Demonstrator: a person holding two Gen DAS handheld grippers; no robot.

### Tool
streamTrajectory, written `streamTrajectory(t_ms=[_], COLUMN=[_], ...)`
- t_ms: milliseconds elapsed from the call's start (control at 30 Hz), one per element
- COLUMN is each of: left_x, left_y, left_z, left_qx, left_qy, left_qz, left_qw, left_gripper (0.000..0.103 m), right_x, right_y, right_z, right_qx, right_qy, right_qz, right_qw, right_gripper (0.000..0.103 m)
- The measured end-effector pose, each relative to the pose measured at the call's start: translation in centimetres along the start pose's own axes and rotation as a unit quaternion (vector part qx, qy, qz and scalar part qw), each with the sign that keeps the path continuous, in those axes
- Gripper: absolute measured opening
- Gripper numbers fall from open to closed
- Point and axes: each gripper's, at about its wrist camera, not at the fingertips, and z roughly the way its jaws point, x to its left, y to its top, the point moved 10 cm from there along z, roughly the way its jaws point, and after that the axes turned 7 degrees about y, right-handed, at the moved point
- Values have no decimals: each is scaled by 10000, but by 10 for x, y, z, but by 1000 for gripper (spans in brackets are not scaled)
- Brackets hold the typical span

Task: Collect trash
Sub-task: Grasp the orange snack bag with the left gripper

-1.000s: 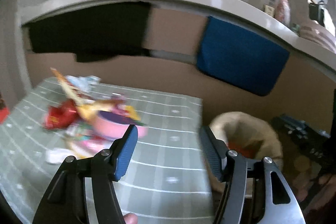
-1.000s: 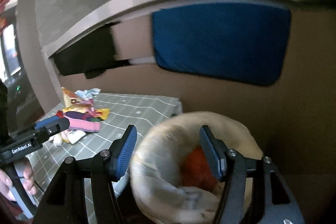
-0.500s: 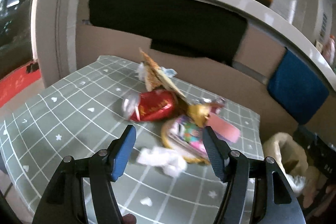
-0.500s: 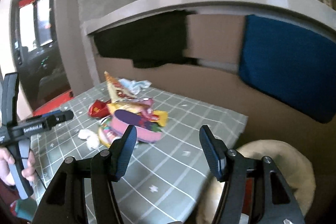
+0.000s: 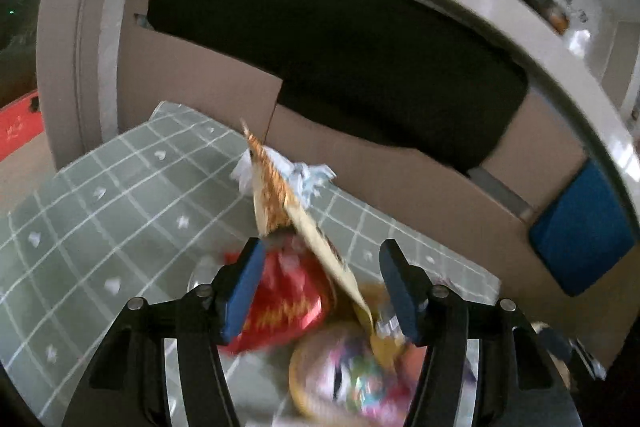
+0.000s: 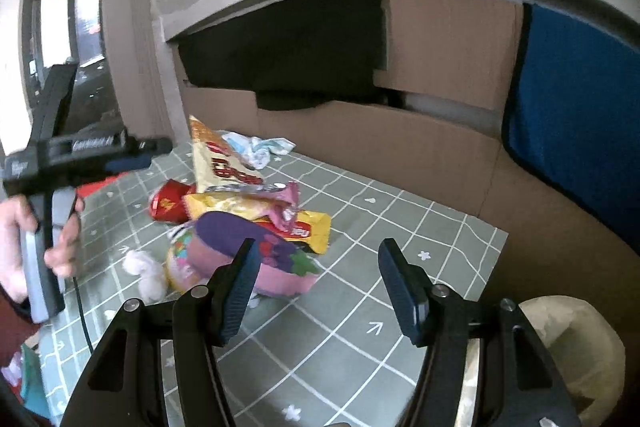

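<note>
My left hand-held gripper [image 5: 320, 287] hangs wide-jawed over the heap of trash, gripping nothing; its jaws have just been closing a little, and the pads press on nothing. Between and just beyond its fingers lies the red foil wrapper [image 5: 286, 301], with a tall golden snack bag [image 5: 280, 201] standing tilted above it and running down across the gap. A round pink-and-yellow pack [image 5: 352, 379], blurred, sits just beneath the jaws towards the right finger. Crumpled pale-blue tissue [image 5: 308, 179] lies further ahead, behind the golden bag.

My right hand-held gripper [image 6: 316, 279] is likewise spread wide and empty, over bare green checked surface [image 6: 360, 327]. The pile sits ahead and to the left of it: a pink and purple pack [image 6: 248, 247] just beside its left finger, a yellow wrapper [image 6: 308, 231] behind that, a cream snack bag [image 6: 212, 155] further back, and a white tissue wad [image 6: 146, 273] out to the left. Below its right finger, off the surface's edge, gapes the pale bin bag [image 6: 572, 343]. Far left, a hand [image 6: 24, 243] holds the other tool.

Cardboard panels [image 6: 400, 147] wall off the far side, with black cloth [image 5: 340, 39] and a blue cloth [image 6: 580, 107] hanging over them.
</note>
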Motion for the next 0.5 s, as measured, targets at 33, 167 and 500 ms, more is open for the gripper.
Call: streamTrajectory(t_ms=[33, 167, 500], left_x=[0, 10, 30], left_y=[3, 5, -18], left_z=[12, 51, 29], left_qx=[18, 261, 383], left_qy=[131, 460, 88], left_qz=[13, -131, 65], left_qw=[9999, 9985, 9992], left_gripper=[60, 54, 12], right_x=[-3, -11, 16], right_y=[0, 4, 54], right_z=[4, 18, 48], right_qx=[10, 36, 174], right_qy=[-21, -16, 400], right_qz=[26, 135, -426], right_qw=[10000, 9999, 9981], right_gripper=[59, 59, 59])
